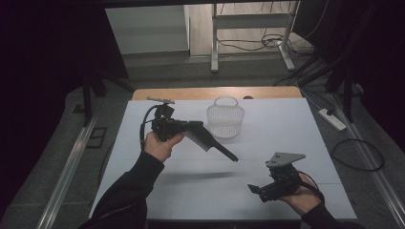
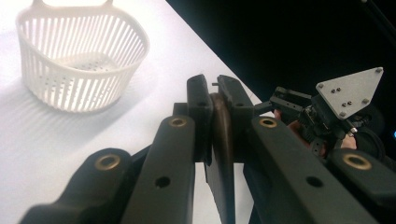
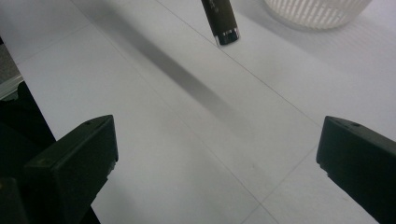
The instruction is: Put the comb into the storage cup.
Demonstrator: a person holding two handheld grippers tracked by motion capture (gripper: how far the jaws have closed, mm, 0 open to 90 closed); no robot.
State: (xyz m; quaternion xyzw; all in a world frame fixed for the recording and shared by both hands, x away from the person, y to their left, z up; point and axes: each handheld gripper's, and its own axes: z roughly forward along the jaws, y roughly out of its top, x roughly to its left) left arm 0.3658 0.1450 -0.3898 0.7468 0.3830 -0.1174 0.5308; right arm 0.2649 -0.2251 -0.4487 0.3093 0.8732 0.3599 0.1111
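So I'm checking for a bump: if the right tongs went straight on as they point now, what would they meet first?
Probably the handle tip of the comb held by the left tongs; it hangs ahead of the open right tongs, white basket behind. Depth is unclear.

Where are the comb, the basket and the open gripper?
comb (image 1: 204,138): high view, on its teeth.
basket (image 1: 225,125): high view, on its slatted wall.
right gripper (image 1: 260,191): high view, between its open jaws.

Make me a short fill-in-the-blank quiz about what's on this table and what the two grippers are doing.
1. The left gripper is shut on a dark ____.
2. The right gripper has its fingers ____, with nothing between them.
3. The white ____ stands near the table's far edge.

Missing words: comb; open; basket
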